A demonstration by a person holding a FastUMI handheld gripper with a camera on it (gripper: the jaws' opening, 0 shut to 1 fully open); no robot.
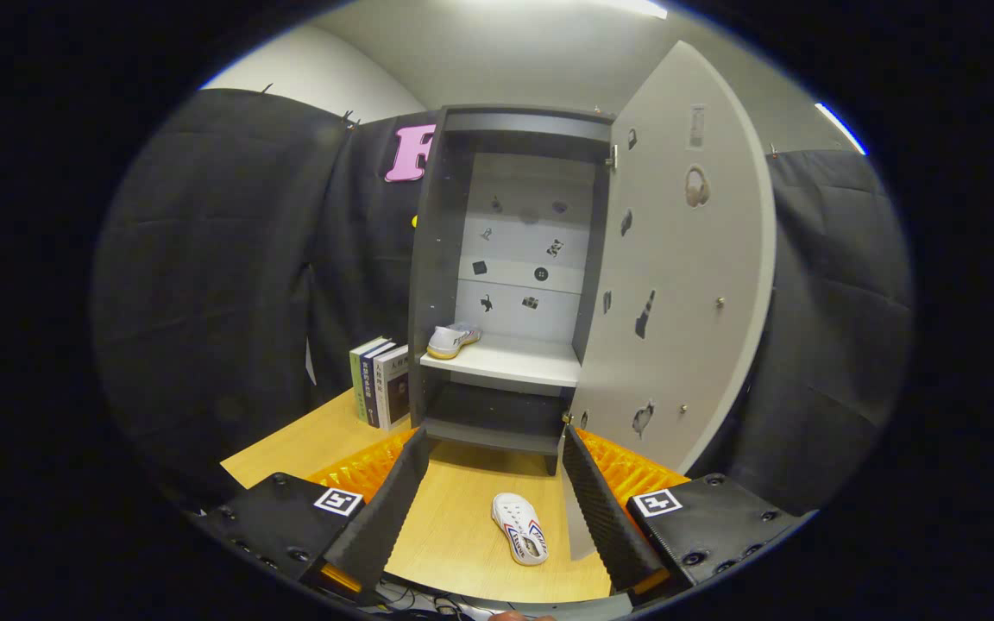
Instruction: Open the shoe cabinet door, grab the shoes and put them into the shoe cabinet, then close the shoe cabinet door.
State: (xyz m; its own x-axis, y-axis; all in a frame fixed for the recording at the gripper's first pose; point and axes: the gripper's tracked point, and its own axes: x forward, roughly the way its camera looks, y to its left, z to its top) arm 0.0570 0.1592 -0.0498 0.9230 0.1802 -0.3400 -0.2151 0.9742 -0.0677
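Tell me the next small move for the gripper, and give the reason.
Probably lower the gripper onto the white slip-on shoe lying on the light wooden table between the open fingers. The tall grey shoe cabinet has its pale door swung open, and a white sneaker already sits on the shelf, so this second shoe seems the one left.

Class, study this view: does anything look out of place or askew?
Yes. One white shoe lies on the wooden table between the open gripper's fingers, apart from its mate, which sits on the shoe cabinet's shelf. The cabinet door stands open.
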